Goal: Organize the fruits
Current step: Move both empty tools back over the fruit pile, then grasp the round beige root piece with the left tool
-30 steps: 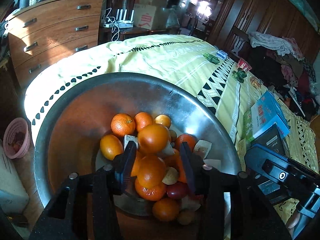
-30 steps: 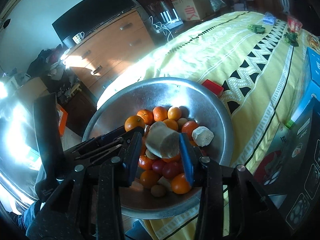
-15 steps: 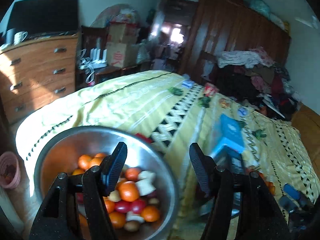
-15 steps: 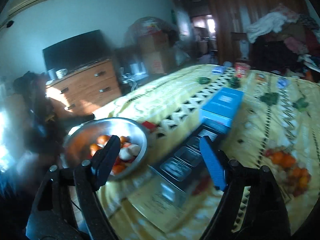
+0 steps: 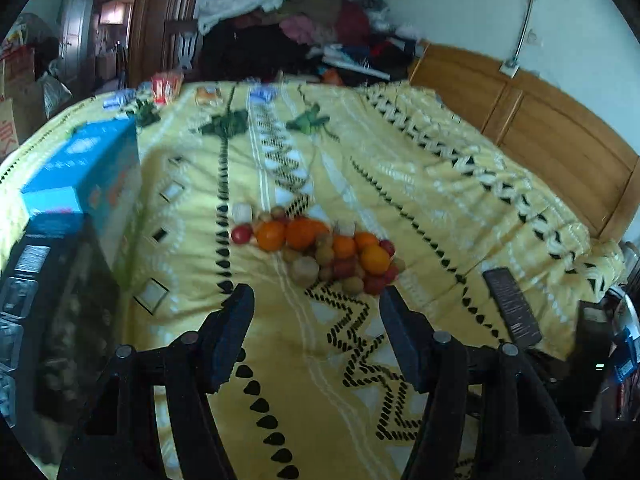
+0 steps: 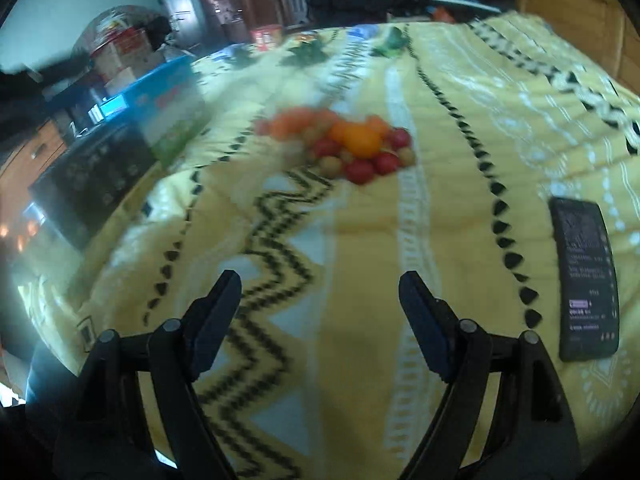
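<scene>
A pile of mixed fruit (image 5: pixel 316 250) lies on the yellow patterned bedspread (image 5: pixel 360 168): oranges, small red fruits, brownish round ones and pale cut pieces. It also shows, blurred, in the right wrist view (image 6: pixel 344 140). My left gripper (image 5: pixel 316 300) is open and empty, just short of the pile's near edge. My right gripper (image 6: pixel 320 284) is open and empty, well back from the pile. The metal bowl is out of view.
A blue box (image 5: pixel 84 172) and a black box (image 5: pixel 44 280) lie at the left of the bed. A black remote (image 6: pixel 584 276) lies at the right, also in the left wrist view (image 5: pixel 512 308). Wooden headboard (image 5: pixel 540 132) at the right, clothes heap (image 5: pixel 304 36) behind.
Both grippers have swung away from the metal bowl to the fruit pile on the bed. The right gripper let go of the pale piece it held and both now stand open.
</scene>
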`<state>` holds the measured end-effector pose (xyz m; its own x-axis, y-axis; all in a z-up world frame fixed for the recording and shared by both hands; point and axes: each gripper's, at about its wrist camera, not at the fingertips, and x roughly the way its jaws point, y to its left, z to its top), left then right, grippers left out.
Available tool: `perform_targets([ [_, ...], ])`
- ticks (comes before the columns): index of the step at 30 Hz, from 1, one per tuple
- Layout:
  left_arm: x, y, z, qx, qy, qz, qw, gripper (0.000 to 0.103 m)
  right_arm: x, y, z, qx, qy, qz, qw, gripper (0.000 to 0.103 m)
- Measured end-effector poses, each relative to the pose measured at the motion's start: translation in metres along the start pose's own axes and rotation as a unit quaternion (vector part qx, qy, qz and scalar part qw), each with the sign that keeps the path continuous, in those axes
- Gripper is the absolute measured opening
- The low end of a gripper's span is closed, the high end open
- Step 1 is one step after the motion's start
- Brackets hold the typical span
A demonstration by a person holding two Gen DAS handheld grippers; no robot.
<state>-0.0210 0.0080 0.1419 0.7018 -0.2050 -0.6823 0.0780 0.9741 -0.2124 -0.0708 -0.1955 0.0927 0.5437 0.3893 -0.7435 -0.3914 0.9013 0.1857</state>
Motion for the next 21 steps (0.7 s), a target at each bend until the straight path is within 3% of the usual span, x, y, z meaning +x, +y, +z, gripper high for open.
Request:
perform_targets([
  [5, 0.099, 0.011, -0.007, -0.001, 0.08, 0.011, 0.9967, 0.05, 0.005, -0.028, -0.005, 0.018, 0.003, 0.013, 1.0, 0.082],
  [9, 0.146, 0.013, -0.011, 0.0, 0.113, 0.025, 0.9933, 0.05, 0.009, -0.044, -0.003, 0.028, 0.005, 0.027, 0.999, 0.082],
  [21, 0.183, 0.005, 0.004, 0.033, 0.099, 0.021, 0.9944, 0.05, 0.025, -0.06, 0.017, 0.048, -0.004, 0.052, 0.997, 0.08],
])
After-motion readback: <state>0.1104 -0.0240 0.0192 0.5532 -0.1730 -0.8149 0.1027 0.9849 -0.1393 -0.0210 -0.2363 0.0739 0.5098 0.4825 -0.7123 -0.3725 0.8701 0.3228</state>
